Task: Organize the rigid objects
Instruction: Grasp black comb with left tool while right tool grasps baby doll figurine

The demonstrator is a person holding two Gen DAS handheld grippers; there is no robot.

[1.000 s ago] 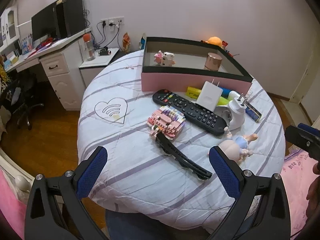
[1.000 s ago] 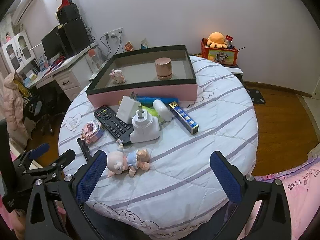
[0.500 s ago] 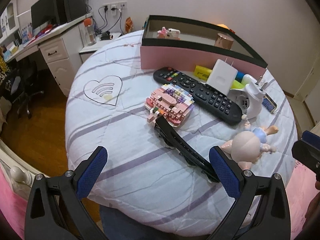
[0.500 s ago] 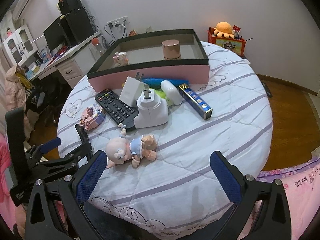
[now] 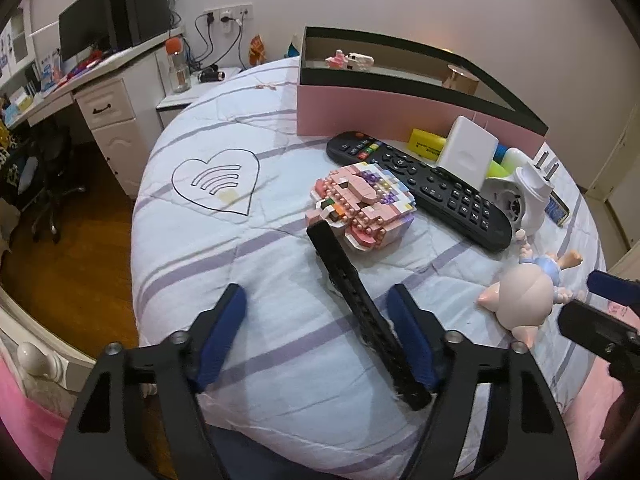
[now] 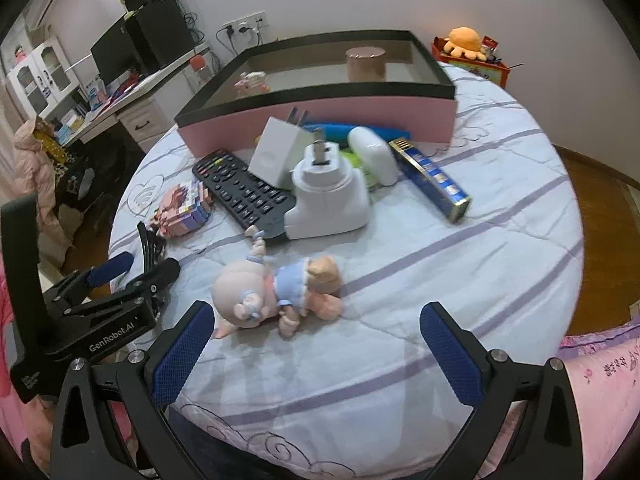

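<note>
Round table [image 5: 224, 264] with a pale striped quilt is seen from both wrist views, cluttered toward the upper centre of each frame.

Left gripper [image 5: 320, 334] is held low at the bottom centre of its own view. Its jaws are closing, with the near end of a long black comb-like clip [image 5: 352, 300] between them; the clip lies just beside the right-hand blue pad, and contact cannot be confirmed. The far end of the clip rests against a pink brick-built toy [image 5: 360, 208] at mid-frame.

Right gripper [image 6: 318, 350] is seen at the bottom of its own view, jaws spread wide and nothing gripped. A doll in a blue dress [image 6: 276, 292] lies on its side just above the left pad, near but apart from it.

A black remote control [image 5: 420, 188] lies diagonally right of the brick toy. A white charger block [image 5: 466, 152] stands against it, and a white plug adapter [image 6: 328, 196] sits just beside it, prongs up. A blue-and-gold box [image 6: 434, 178] lies to the right in the right wrist view.

A pink tray with a black rim [image 6: 320, 120] is set at the upper centre, behind the clutter. Inside it, a small pink figure [image 6: 252, 82] and a rose-gold cylinder [image 6: 366, 64] are noted, well apart.
</note>
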